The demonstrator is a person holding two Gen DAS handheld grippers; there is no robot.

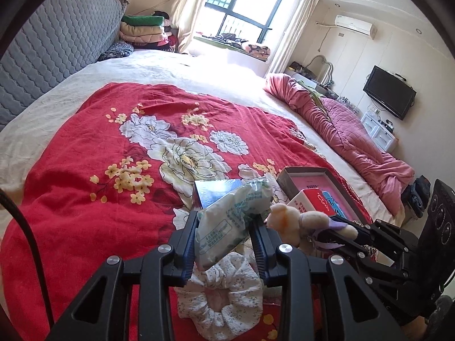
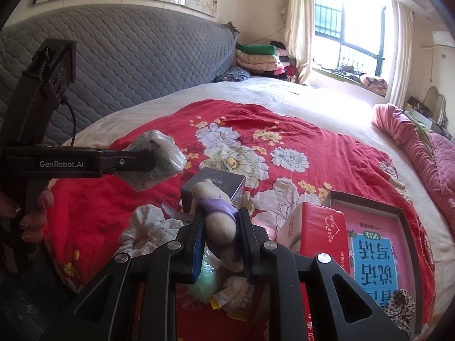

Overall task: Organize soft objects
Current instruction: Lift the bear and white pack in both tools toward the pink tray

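Observation:
My left gripper (image 1: 226, 221) is shut on a pale green and white plastic tissue pack (image 1: 233, 216), lifted above the red floral blanket (image 1: 99, 170). The same pack (image 2: 155, 159) shows in the right wrist view, clamped by the left gripper (image 2: 150, 160). My right gripper (image 2: 220, 216) is shut on a small beige plush bear with a purple ribbon (image 2: 217, 216), also held off the bed. In the left wrist view the bear (image 1: 301, 218) hangs just right of the pack. A white floral scrunchie (image 1: 224, 292) lies on the blanket below both grippers.
An open box tray (image 2: 403, 213) holds a red pack (image 2: 324, 227) and a pink and blue book (image 2: 378, 253). A dark blue box (image 1: 216, 191) stands behind the tissue pack. A leopard scrunchie (image 2: 398, 304) and wrappers (image 2: 233, 298) lie near. A pink quilt (image 1: 341, 130) is bunched at the right.

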